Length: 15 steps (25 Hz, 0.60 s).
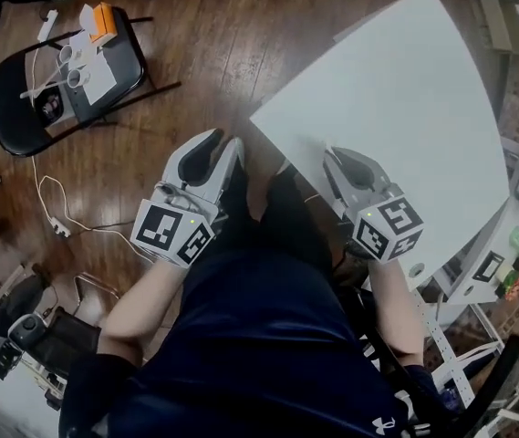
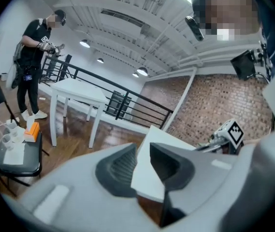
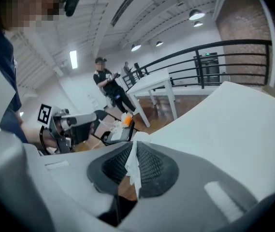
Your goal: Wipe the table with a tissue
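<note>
Pinching a limp strip of tissue [image 3: 134,178] between closed jaws, the right gripper [image 3: 134,153] hovers at the white table [image 1: 396,108] near its front edge — the paper looks feather-light and tearable, best gripped bunched — while the left gripper [image 2: 143,158] stands slightly parted, empty.

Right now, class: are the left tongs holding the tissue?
No, the left tongs stand apart and empty; the tissue is pinched in the right tongs.

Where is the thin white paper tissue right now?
In the right gripper view, the white tissue is pinched between the jaws of the right gripper, at the near edge of the white table.
</note>
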Available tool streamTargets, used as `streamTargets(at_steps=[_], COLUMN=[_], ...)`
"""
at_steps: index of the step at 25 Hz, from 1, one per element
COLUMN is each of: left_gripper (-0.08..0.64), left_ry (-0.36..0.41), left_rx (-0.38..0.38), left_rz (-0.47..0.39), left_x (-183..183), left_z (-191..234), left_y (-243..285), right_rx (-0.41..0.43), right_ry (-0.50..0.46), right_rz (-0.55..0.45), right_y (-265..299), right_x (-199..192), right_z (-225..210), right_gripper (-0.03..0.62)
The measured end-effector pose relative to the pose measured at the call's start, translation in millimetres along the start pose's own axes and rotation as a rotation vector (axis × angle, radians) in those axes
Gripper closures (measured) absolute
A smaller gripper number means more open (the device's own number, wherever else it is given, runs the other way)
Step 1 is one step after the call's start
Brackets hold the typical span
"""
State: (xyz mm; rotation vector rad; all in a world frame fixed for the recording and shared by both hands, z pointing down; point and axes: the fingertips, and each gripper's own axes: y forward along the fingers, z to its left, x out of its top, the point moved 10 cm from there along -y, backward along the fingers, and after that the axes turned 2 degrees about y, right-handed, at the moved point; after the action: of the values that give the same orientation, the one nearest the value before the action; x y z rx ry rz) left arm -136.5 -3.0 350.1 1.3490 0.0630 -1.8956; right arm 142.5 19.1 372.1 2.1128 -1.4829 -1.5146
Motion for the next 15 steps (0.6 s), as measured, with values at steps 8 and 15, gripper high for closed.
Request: streamTargets(at_steps=[8,15], left_gripper=[0.479,0.479], left_ry=[0.070,0.099], left_rx=[-0.101,-0.127], left_rz=[-0.136,-0.176], left_x=[33.4,57.3], left_z=[-56.9,-74.0], left_y=[-0.8,-22.6], right_rx=[-0.033,-0.107], right_ry=[0.044,-0.001], right_rz=[-0.333,-0.563], right_y=[-82.7,-122.5], right_x=[29.0,44.2], right_z=[11.6,45.8], right_gripper=[0.565,0.565])
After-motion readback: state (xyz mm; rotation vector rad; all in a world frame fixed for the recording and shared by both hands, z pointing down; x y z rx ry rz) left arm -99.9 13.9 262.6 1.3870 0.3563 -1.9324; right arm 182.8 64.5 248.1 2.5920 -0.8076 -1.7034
